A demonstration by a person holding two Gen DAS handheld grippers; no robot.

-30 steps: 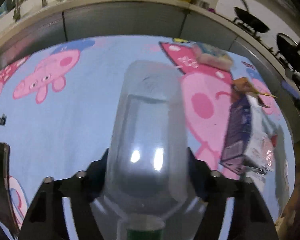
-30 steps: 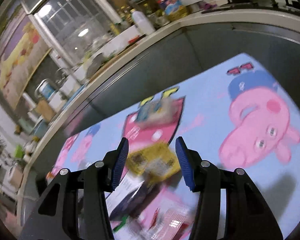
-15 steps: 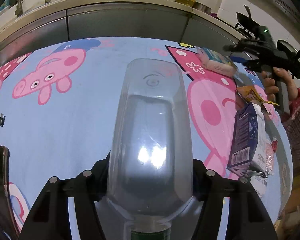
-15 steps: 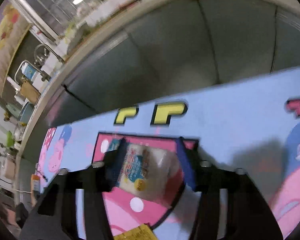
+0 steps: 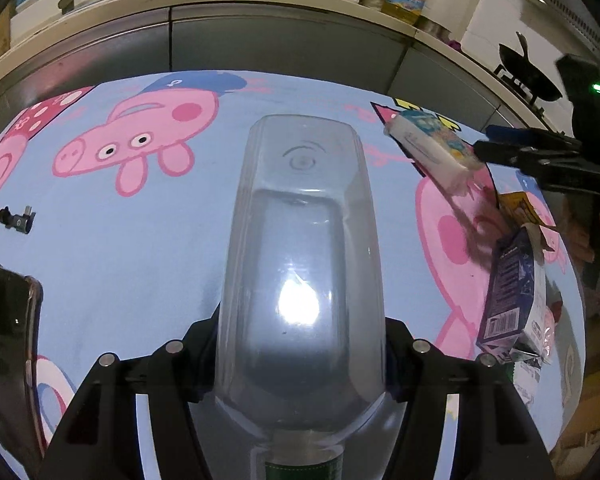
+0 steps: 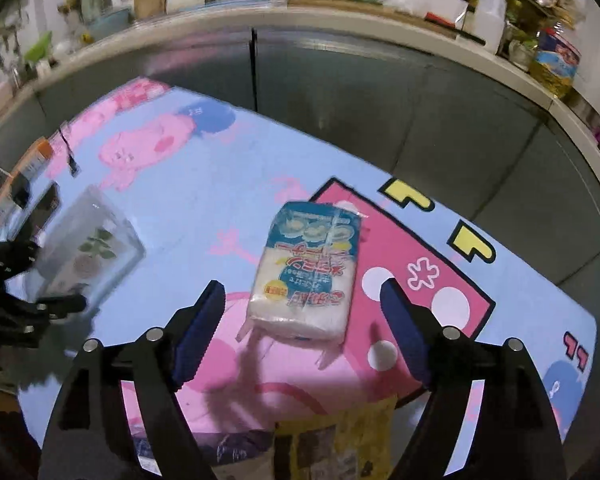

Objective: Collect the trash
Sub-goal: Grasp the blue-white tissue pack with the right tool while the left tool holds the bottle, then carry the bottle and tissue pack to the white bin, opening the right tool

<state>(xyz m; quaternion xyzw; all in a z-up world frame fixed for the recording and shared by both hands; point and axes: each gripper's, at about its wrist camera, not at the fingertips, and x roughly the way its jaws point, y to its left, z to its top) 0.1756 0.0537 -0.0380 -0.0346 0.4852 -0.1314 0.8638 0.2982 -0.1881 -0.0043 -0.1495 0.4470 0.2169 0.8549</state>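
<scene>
Bench (image 6: pixel 236 184): covered by a blue and pink cartoon cloth; all trash items lie on it.

Clear plastic bottle (image 5: pixel 300 264): largest item. It is pinched between the jaws of the left tool (image 5: pixel 300 364), base pointing away from the camera and a green band at the neck end near the tool. It appears empty, so judged light, thin-walled and easily dented; the smooth wall is likely slippery. The present grip low on the body near the shoulder looks the stiffest place to hold.

Purple carton (image 5: pixel 508 296): stands near the right edge of the bench among crumpled wrappers, with a yellow wrapper (image 6: pixel 340 436) close by. Judged light, semi-rigid and crushable.

Wrapped packet (image 6: pixel 306 272): blue and white printed film over a soft white block, lying flat on the pink panel. The right tool (image 6: pixel 302 332) hovers over its near end, jaws spread wide, not touching. Judged light, squashy, with slick film. Recommend closing across the two long sides at mid-length, firmly enough that the film does not slide.
</scene>
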